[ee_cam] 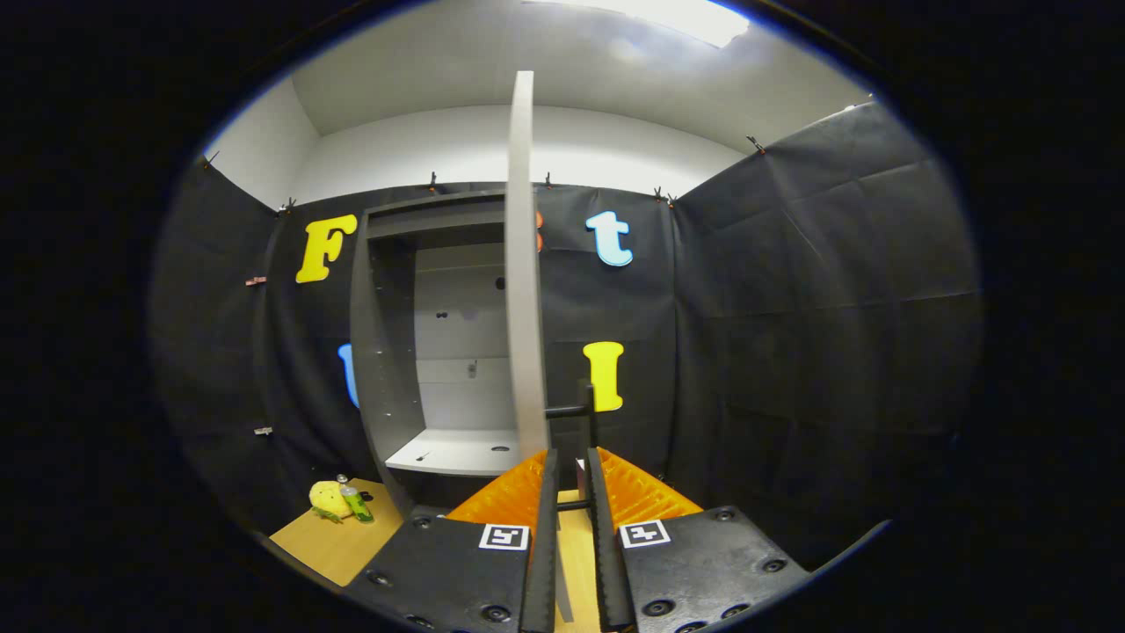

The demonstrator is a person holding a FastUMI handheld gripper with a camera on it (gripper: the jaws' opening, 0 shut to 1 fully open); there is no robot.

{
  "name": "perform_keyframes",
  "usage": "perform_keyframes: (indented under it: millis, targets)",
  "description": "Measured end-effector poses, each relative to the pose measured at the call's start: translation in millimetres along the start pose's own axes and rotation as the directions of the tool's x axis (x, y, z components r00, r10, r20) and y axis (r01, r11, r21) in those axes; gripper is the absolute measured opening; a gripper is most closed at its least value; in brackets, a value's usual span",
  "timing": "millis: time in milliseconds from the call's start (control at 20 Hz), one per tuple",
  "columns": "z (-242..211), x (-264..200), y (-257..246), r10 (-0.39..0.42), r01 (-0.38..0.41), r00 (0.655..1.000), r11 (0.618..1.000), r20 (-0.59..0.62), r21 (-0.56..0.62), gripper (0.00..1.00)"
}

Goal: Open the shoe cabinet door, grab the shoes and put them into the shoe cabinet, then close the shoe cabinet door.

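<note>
Grey door (525, 264) stands edge-on at frame centre; gripper (571, 466) nearly closed, seemingly clamping its handle (576, 410). A crooked pull could slip it free.

Clutter on the wooden surface (330, 545)
A yellow plush toy (327, 499) is seen touching a small green bottle (356, 503).

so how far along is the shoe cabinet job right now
Done: the cabinet door stands swung open, edge-on to the camera, showing the shoe cabinet interior with a bare bottom shelf.
In hand: the gripper has its fingers nearly closed around the door's dark handle; whether they press on it I can't tell.
Left: no shoes are inside yet, so fetching and placing them, then closing the door.
</note>
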State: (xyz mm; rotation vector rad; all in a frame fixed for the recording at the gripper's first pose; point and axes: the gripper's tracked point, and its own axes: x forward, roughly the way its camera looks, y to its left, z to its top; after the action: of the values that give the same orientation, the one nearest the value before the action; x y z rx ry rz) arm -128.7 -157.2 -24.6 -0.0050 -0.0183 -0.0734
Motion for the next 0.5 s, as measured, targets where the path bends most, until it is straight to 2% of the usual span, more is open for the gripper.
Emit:
perform_keyframes:
  millis: [200, 500]
  targets:
    - [-52, -8, 62, 0.105, -0.104, 0.992, 0.994, -0.065, 0.013, 0.23]
    - [-170, 4, 137, 0.163, -0.153, 0.963, 0.986, -0.214, 0.064, 0.23]
